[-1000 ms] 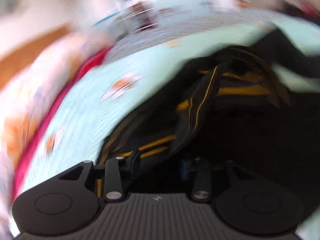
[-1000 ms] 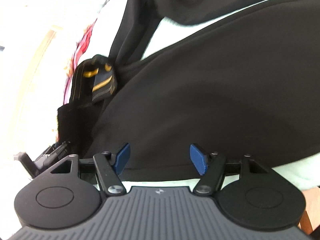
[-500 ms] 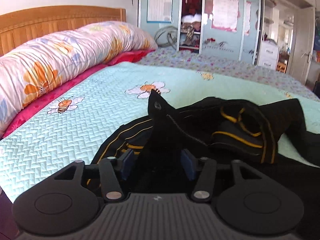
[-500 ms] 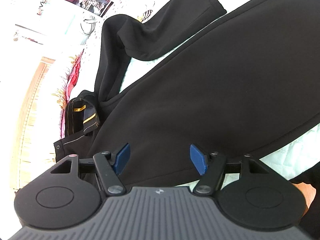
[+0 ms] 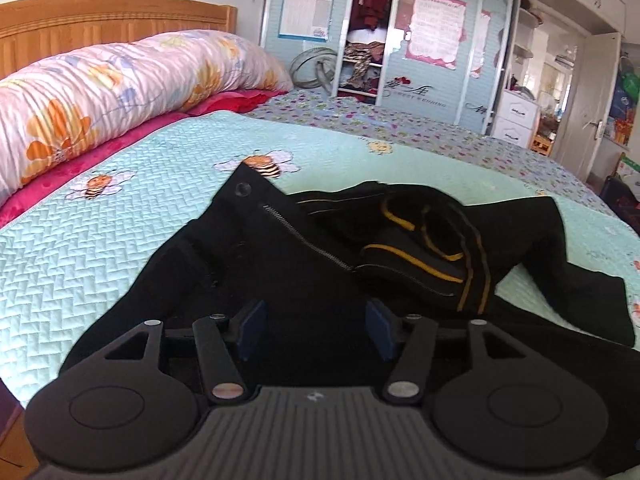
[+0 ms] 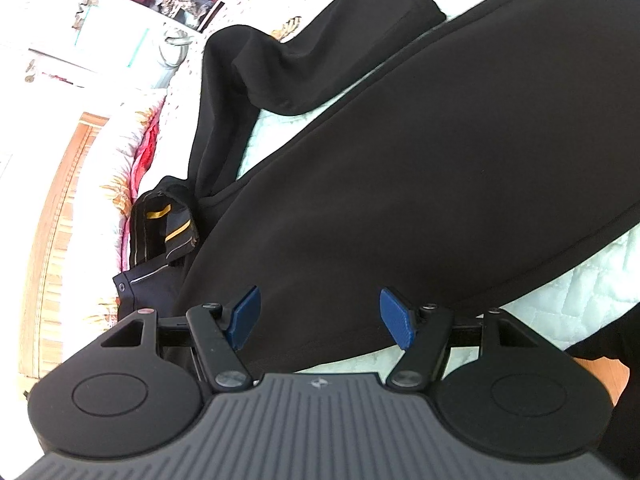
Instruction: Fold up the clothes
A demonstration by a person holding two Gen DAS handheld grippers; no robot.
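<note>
Black trousers (image 5: 280, 264) lie spread on my mint quilt (image 5: 100, 240), their far leg ends cut off. My left gripper (image 5: 316, 326) is opening, my right gripper (image 6: 320, 316) gapes; neither pinches cloth, though fabric beneath hides any contact.

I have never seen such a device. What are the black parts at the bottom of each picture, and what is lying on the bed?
There is no robot: a person holds a two-finger gripper in each hand, and a camera on each looks along its fingers. One picture shows the left gripper, its jaws opening, pads clear of the cloth. The other shows the right gripper, open and holding nothing. Black trousers with a zip and yellow trim lie unfolded on the green quilt.
</note>
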